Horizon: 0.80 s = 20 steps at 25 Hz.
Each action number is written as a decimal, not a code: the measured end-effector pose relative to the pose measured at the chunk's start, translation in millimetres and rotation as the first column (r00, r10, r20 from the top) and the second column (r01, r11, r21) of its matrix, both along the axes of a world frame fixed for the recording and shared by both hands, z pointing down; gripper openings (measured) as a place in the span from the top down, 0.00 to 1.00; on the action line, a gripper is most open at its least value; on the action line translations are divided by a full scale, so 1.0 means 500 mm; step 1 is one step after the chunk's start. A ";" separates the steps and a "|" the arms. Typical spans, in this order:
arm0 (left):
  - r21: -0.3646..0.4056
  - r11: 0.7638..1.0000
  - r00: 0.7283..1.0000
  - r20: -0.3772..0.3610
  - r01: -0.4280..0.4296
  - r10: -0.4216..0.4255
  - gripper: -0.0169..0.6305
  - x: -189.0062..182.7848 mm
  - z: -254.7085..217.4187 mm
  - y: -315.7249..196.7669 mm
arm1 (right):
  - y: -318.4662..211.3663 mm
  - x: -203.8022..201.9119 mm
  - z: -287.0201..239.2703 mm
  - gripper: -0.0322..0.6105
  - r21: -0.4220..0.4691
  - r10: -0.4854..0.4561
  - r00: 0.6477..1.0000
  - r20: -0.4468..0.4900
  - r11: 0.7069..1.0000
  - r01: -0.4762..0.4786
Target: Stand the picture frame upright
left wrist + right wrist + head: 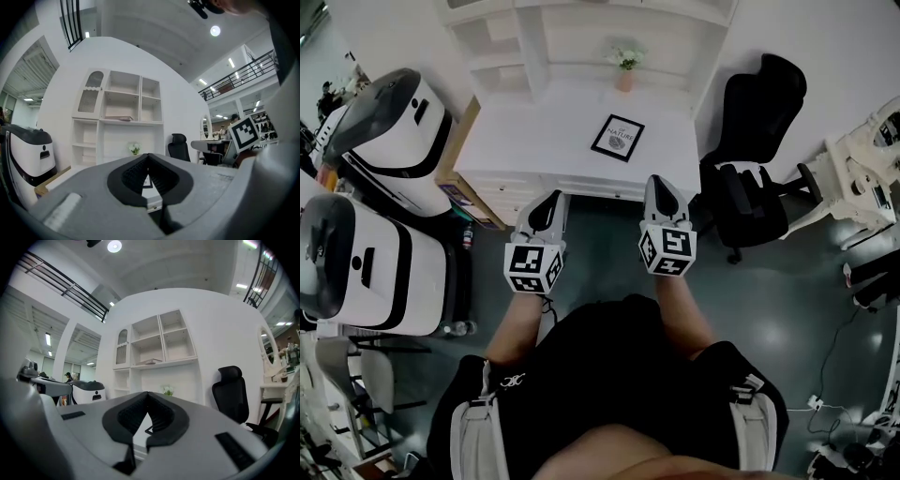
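Picture frame lies flat on the white desk, black border, turned a bit askew, at 12 o'clock in the head view and towards the desk's right half.

Big to small:
- Shelf unit stands at the desk's back, at 12 o'clock from the frame; most cubbies look bare, and one shelf has a flat item on it in the left gripper view.
- Two white machines w/ dark tops sit at 9–10 o'clock, beside the desk.
- Black office chair is at 2 o'clock, just off the desk's right end.
- Person in a black top is at 6 o'clock, both arms out fwd.
- Left gripper has its jaws pressed together w/ nothing between. It is level and short of the frame, near the desk's front edge.
- Right gripper is the same: jaws together, empty, level, at 3 o'clock from the left one. The frame is at approx 11 o'clock from its tip, apart from it.
- Small flower vase is at 12 o'clock from the frame, by the shelf base.
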<state>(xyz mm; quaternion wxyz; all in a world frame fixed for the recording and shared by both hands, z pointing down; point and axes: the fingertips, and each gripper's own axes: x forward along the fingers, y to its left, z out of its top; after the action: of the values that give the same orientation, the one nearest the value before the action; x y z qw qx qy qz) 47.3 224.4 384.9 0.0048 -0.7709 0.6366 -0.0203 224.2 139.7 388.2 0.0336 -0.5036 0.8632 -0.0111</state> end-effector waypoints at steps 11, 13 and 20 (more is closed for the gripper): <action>-0.024 1.000 1.000 -0.017 -0.003 0.003 0.95 -0.071 0.026 -0.051 | -0.050 -0.052 0.007 0.95 -0.001 0.027 1.000 -0.011 1.000 -0.027; -0.029 1.000 1.000 -0.012 -0.003 0.002 0.95 -0.078 0.033 -0.074 | -0.077 -0.060 0.015 0.95 -0.007 0.028 1.000 -0.002 1.000 -0.028; -0.046 0.999 1.000 0.007 -0.010 0.011 0.95 -0.102 0.045 -0.195 | -0.200 -0.091 0.039 0.95 -0.030 0.029 1.000 0.012 0.999 -0.029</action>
<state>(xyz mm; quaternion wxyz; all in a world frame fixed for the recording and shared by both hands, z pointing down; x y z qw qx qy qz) -3.8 127.1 407.4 -0.0103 -0.7741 0.6319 -0.0378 178.7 39.6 407.6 0.0315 -0.5164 0.8553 -0.0268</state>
